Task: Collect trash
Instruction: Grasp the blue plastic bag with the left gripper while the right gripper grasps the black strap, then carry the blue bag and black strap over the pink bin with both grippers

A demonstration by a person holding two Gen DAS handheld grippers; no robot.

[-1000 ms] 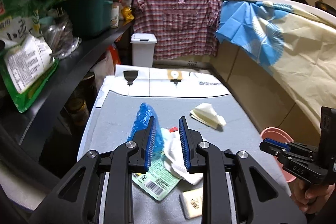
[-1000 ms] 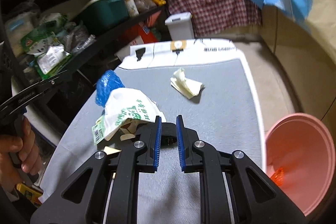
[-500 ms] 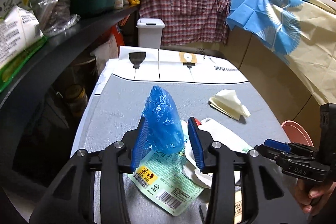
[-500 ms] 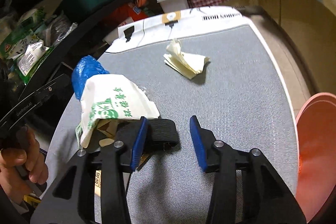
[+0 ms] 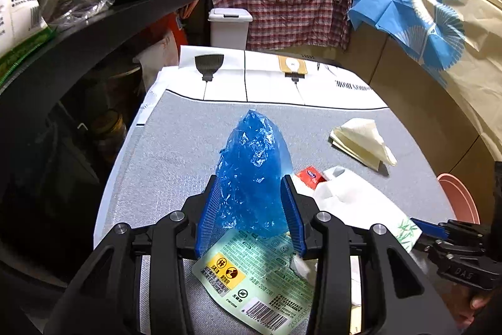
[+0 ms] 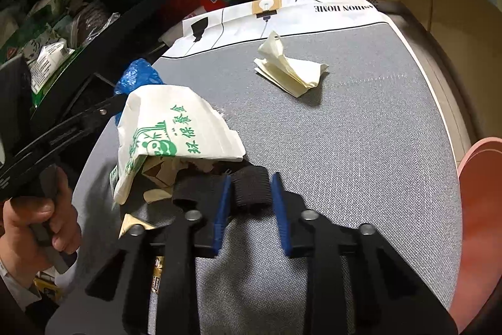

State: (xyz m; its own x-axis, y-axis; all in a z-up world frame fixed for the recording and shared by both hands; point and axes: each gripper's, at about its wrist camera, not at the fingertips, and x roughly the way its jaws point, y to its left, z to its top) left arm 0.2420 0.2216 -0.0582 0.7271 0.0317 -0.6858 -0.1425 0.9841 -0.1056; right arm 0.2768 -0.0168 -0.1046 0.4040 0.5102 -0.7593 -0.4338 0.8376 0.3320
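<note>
A crumpled blue plastic bag [image 5: 252, 168] stands on the grey mat [image 5: 175, 153]. My left gripper [image 5: 251, 209] is open with a finger on each side of the bag's base. A green printed wrapper [image 5: 254, 281] lies under it. My right gripper [image 6: 249, 200] is open around a black fabric band [image 6: 251, 186] lying on the mat. A white bag with green print [image 6: 169, 131] sits just left of the band, over brown paper scraps. A crumpled cream tissue [image 6: 288, 68] lies farther back; it also shows in the left wrist view [image 5: 360, 143].
A pink bin [image 6: 480, 225] stands off the mat's right edge. A black shelf [image 5: 94, 30] with packets and a green box runs along the left. A white lidded bin [image 5: 230, 27] stands at the far end. A small red packet [image 5: 310, 176] lies beside the blue bag.
Both grippers opened from nearly shut. The left one moved forward until the blue bag stood between its fingers. The right one lowered around the black band.
</note>
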